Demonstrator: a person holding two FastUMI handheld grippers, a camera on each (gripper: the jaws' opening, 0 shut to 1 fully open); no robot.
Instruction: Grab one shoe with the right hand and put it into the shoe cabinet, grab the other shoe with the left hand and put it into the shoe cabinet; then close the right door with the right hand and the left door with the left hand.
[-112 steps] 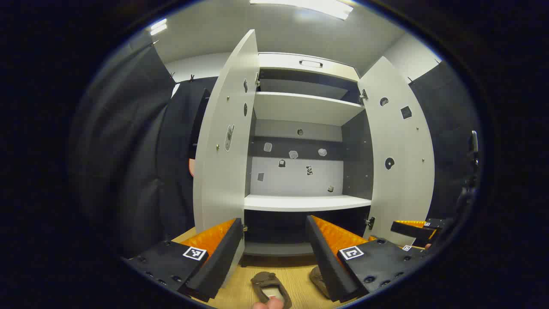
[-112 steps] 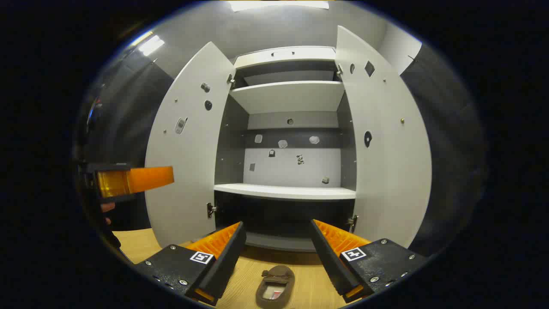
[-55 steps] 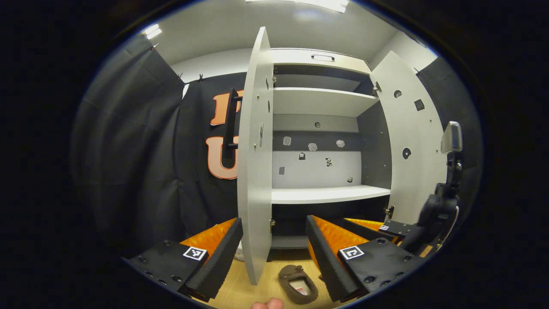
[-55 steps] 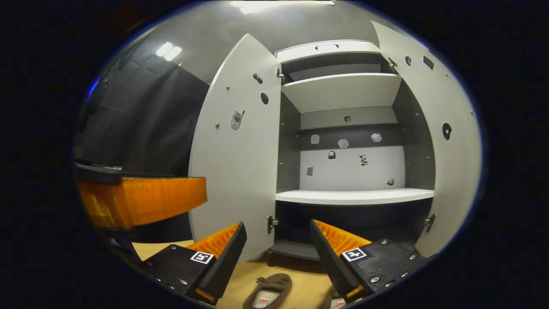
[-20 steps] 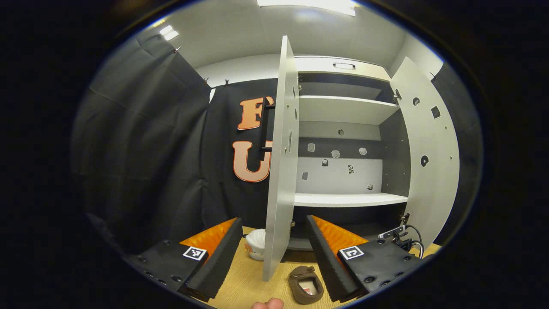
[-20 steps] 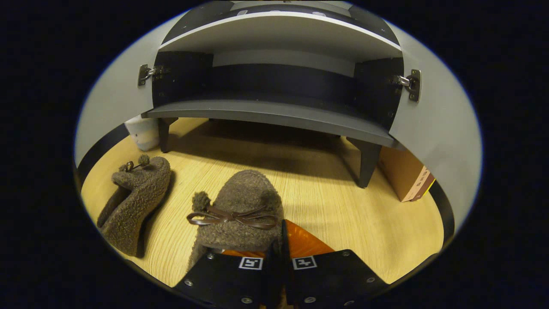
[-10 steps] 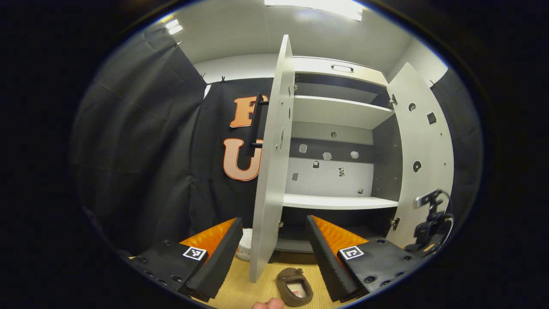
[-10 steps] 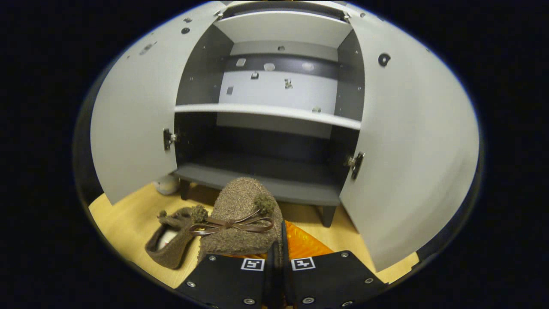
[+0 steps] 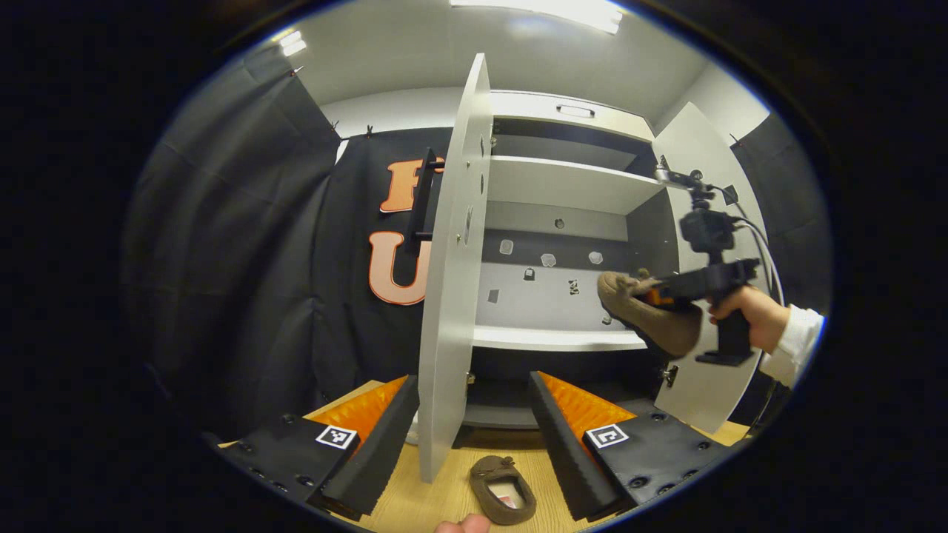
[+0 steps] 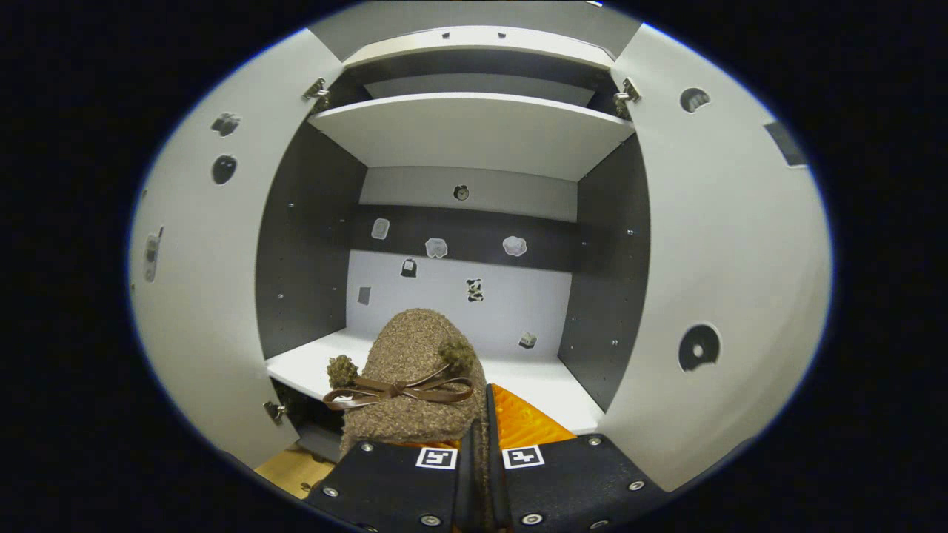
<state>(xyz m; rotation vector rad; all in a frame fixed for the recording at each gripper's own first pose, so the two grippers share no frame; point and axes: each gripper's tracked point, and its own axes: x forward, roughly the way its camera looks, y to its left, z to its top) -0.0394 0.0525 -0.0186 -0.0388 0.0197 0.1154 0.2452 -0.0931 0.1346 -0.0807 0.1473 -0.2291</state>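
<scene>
right gripper: fingers drawn together on the side wall of a fuzzy brown shoe with a thin bow, which it holds raised in front of the shoe cabinet, toe toward the white middle shelf. in the left gripper view the same shoe hangs level with that shelf, carried by the right gripper in a hand with a white sleeve. left gripper: fingers spread wide, holding nothing, near the floor. second shoe: lies opening-up on the wooden floor between those fingers, before the cabinet's base. left door and right door: both stand open.
</scene>
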